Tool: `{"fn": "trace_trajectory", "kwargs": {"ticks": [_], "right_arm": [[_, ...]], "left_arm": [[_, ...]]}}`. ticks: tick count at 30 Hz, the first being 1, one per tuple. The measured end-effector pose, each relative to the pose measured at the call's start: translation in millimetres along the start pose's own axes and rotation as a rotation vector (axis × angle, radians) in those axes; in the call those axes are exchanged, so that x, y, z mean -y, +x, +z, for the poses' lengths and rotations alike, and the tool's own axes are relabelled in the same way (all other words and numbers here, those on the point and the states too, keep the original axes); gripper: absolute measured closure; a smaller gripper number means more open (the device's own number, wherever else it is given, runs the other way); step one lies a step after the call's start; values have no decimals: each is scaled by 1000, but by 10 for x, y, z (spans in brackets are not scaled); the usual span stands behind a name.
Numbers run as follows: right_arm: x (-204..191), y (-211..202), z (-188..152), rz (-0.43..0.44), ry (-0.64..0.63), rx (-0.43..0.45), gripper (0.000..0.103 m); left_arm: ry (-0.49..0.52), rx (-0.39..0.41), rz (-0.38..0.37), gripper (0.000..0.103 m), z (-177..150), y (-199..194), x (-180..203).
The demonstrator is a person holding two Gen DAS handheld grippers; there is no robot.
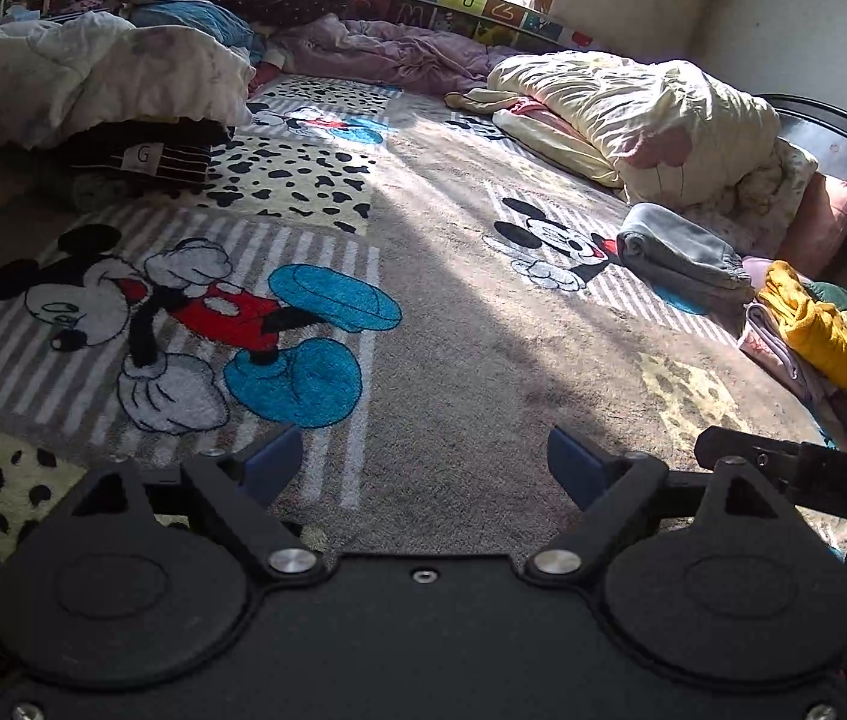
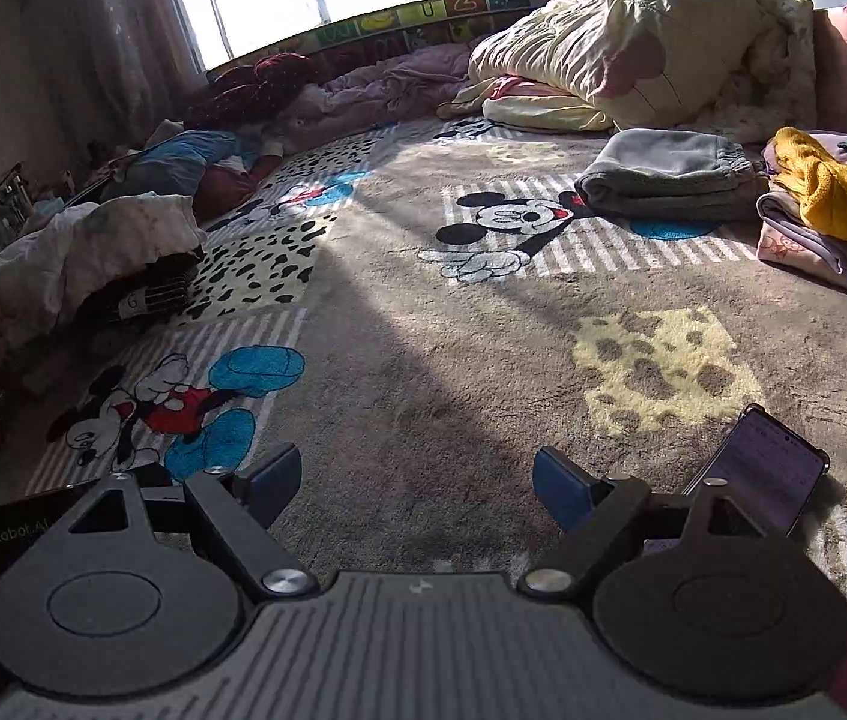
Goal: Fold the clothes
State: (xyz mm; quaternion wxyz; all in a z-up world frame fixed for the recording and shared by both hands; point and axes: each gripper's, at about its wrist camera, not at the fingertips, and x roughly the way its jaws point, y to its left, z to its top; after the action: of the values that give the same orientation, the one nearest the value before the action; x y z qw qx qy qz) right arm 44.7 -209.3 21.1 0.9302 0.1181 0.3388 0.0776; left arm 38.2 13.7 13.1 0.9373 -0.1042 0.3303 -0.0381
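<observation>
One folded grey garment [image 2: 672, 174] lies near the rug's [image 2: 453, 348] right edge, beside a clothes pile topped by one yellow garment [image 2: 837, 192]. Left gripper [image 1: 423, 465] and right gripper [image 2: 414, 483]: jaws apart, nothing between them. One black striped garment [image 1: 141, 159] carries a "G" label. One phone [image 2: 765, 471] lies on the rug.

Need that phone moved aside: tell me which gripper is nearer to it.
Right. The right gripper has the phone just beside its right finger; the left wrist view shows no phone near the left gripper.
</observation>
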Motion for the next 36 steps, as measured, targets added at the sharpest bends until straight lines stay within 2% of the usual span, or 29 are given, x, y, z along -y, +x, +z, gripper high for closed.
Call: {"fn": "trace_trajectory", "kwargs": {"ticks": [3, 5, 9, 18, 36], "right_arm": [[-79, -2, -90, -4, -30, -7, 19], [-106, -8, -149, 1, -39, -12, 19], [-144, 1, -264, 0, -56, -20, 19], [-143, 21, -431, -6, -73, -23, 16], [-178, 71, -504, -26, -102, 1, 14]], "left_arm": [[52, 7, 25, 8, -81, -32, 36], [85, 12, 36, 0, -131, -39, 66], [122, 19, 58, 0, -202, -41, 102], [111, 12, 88, 0, -323, -24, 75], [114, 2, 99, 0, -411, 28, 24]]}}
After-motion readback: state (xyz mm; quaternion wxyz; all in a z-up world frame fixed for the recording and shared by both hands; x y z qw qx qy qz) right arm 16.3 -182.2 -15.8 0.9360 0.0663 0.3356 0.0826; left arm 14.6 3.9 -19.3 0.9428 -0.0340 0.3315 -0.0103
